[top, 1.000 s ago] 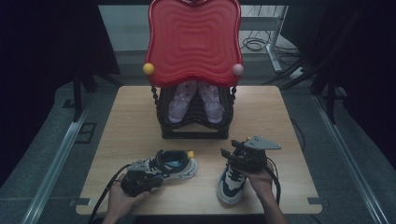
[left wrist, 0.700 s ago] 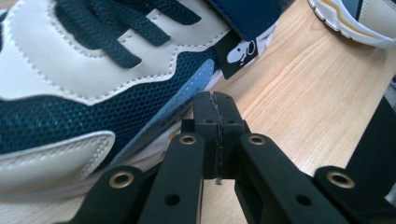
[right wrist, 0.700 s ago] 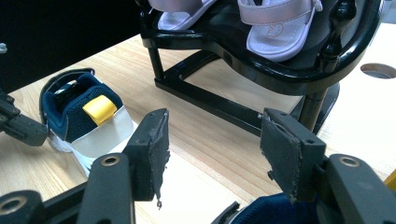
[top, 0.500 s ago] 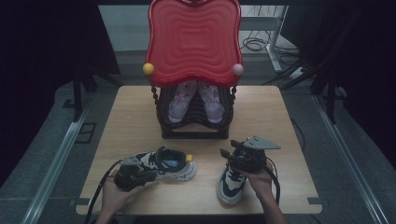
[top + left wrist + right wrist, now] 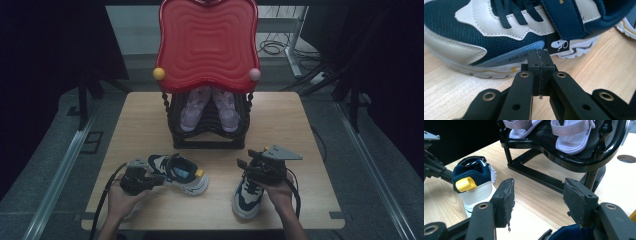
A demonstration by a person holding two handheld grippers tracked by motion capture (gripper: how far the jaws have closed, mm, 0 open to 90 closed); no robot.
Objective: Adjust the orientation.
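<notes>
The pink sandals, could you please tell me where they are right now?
In the high view, the pink sandals sit side by side on the black rack at the table's far centre, under the red tray.

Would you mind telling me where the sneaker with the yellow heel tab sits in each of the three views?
High view: the sneaker lies on its side left of centre, near the table's front.
Left gripper view: its side spans the upper frame.
Right gripper view: its heel is at left.
Shared landmark: the yellow heel tab.
</notes>
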